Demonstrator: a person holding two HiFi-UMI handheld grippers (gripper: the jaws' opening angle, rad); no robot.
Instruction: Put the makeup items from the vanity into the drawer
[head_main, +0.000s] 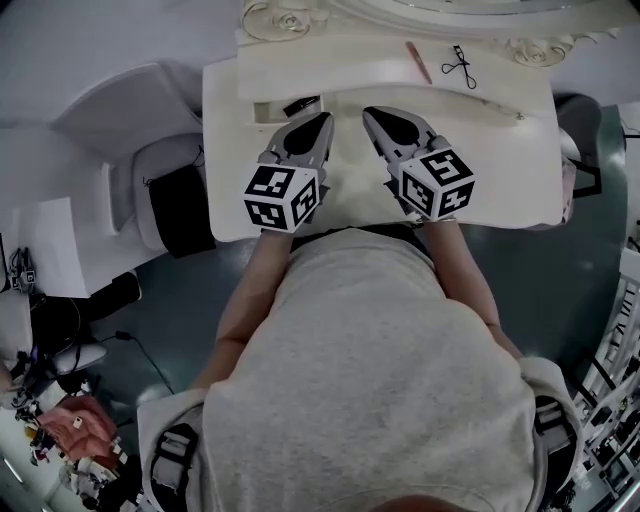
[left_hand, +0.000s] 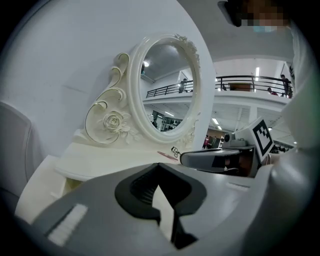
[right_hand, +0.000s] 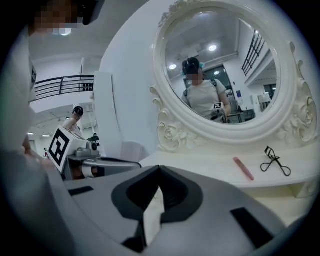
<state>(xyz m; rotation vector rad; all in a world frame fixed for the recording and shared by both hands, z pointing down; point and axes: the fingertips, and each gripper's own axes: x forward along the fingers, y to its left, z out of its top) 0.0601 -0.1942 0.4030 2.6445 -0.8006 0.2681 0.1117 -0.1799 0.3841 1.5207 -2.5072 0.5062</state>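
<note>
On the white vanity desk (head_main: 500, 150), the slim pink stick (head_main: 418, 62) ahead of the closed, empty right gripper (head_main: 375, 113) is best approached open-jawed.

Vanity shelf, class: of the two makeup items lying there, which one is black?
The eyelash curler, with looped handles; the slim stick beside it is pink.

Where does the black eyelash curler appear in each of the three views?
Head view: the eyelash curler lies near the top, right of centre.
Left gripper view: centre, small, under the mirror.
Right gripper view: lower right.
Shared landmark: the pink stick directly to its left.
</note>
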